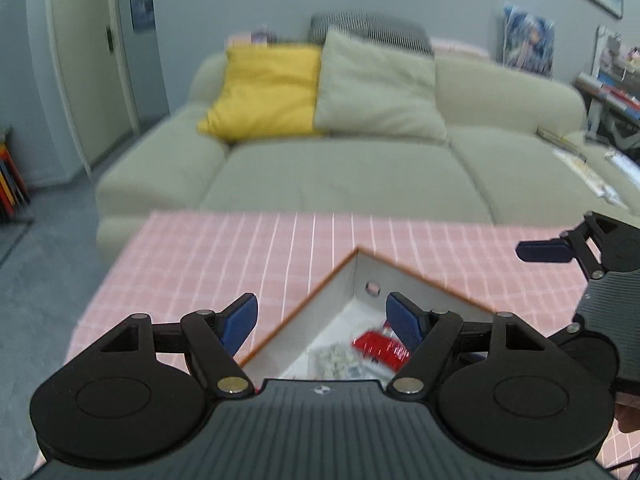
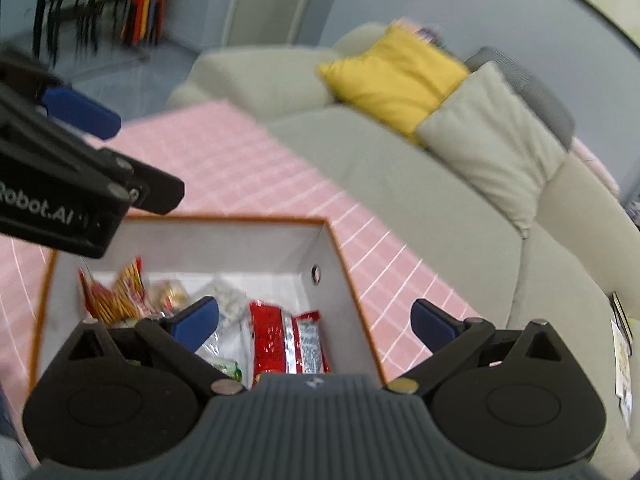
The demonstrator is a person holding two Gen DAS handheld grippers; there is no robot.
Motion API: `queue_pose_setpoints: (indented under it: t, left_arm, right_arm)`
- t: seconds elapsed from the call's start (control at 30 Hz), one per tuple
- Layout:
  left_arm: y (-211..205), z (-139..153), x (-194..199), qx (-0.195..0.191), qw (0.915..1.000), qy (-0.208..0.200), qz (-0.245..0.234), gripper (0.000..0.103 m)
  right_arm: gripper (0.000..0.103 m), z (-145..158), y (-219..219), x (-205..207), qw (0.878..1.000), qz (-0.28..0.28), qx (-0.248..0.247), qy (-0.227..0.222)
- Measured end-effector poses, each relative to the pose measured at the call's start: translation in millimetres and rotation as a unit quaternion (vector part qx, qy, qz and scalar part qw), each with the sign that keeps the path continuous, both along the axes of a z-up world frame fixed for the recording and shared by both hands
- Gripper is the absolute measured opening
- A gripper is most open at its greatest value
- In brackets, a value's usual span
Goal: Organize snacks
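Right wrist view: both grippers above the snack box

Right gripper (image 2: 316, 324) spread wide, empty; left gripper (image 1: 322, 322) likewise spread (nothing between its pads); red foil snack packets (image 2: 288, 338) lie inside the white orange-rimmed cardboard box (image 2: 224, 236) on the pink checked tablecloth (image 2: 224, 152).

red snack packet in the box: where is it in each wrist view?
Left wrist: red snack packet low, right of centre, in the box corner, partly behind the left gripper's right-hand finger.
Right wrist: red snack packet low centre, between the open fingers of the right gripper, on the box floor.
Shared landmark: the round hole in the box wall, just beyond the packet.
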State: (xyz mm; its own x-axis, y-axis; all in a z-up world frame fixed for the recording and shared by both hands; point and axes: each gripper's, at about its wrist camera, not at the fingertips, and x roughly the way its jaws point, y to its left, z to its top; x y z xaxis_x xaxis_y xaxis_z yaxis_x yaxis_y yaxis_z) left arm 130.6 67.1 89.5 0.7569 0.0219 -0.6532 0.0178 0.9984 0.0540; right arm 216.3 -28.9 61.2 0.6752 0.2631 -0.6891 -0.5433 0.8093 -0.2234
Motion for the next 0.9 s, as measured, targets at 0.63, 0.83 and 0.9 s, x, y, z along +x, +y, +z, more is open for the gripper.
queue_pose_setpoints:
  t: [0.63, 0.83, 0.9]
  left_arm:
    - [-76.9, 2.0, -115.5, 0.015, 0.9897, -0.142, 0.002, 0.093]
    - [-84.2, -33.9, -123.2, -0.018, 0.9966, -0.080, 0.005, 0.093]
    - [-85.7, -47.6, -121.4, -0.021, 0.9982, -0.054, 0.010, 0.093]
  right_arm:
    - [0.099, 31.7, -143.3, -175.1, 0.952, -0.202, 0.212, -0.087]
    - [0.099, -7.0, -141.4, -192.0, 0.961, -0.221, 0.159, -0.056]
    - [0.099, -17.3, -142.5, -192.7, 0.962, -0.222, 0.153, -0.037]
